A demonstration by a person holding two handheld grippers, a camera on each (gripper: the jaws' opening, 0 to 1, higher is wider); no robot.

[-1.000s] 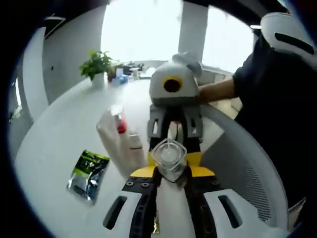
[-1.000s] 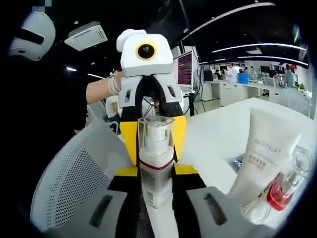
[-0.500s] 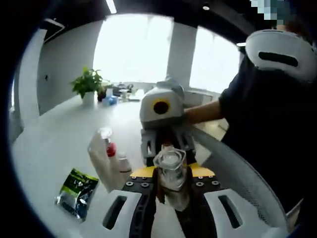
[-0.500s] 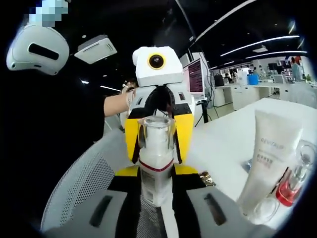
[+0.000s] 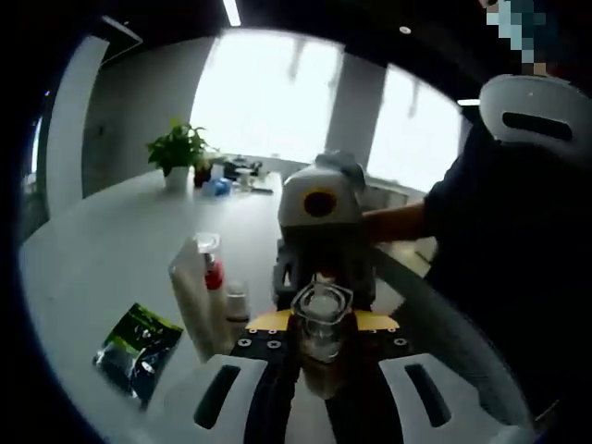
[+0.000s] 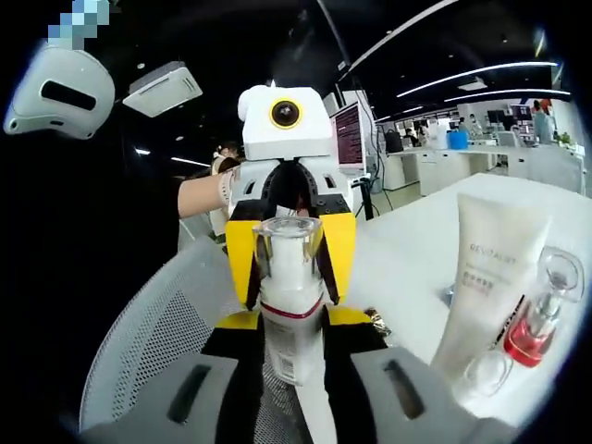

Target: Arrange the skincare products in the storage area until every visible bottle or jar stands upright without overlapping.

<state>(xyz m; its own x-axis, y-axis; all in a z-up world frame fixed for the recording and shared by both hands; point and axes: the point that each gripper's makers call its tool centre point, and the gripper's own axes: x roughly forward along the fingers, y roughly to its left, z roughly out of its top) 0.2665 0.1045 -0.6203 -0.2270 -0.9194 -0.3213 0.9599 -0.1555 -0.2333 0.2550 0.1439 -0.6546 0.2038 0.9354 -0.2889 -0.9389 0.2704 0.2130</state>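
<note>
A white pump bottle (image 6: 290, 324) with a clear cap (image 5: 320, 313) and a red band is held in the air between the two grippers, which face each other. My right gripper (image 6: 291, 356) is shut on its body. My left gripper (image 5: 319, 338) is shut on the capped end, its yellow fingers (image 6: 242, 264) flanking the cap. The right gripper (image 5: 321, 277) faces the left gripper view. On the white table (image 5: 102, 259) stand a white tube (image 6: 486, 282) (image 5: 191, 301), a clear bottle of red liquid (image 6: 532, 328) (image 5: 214, 274) and a small clear jar (image 6: 481, 375) (image 5: 237, 301).
A green sachet (image 5: 137, 344) lies flat on the table near the tube. A grey mesh chair back (image 6: 153, 338) is below the grippers. A potted plant (image 5: 180, 148) stands at the table's far end. The person's dark sleeve (image 5: 499, 240) is close on the right.
Both views have shifted a little with the hands. The bottle stays gripped at both ends, and the things on the table have not moved.
</note>
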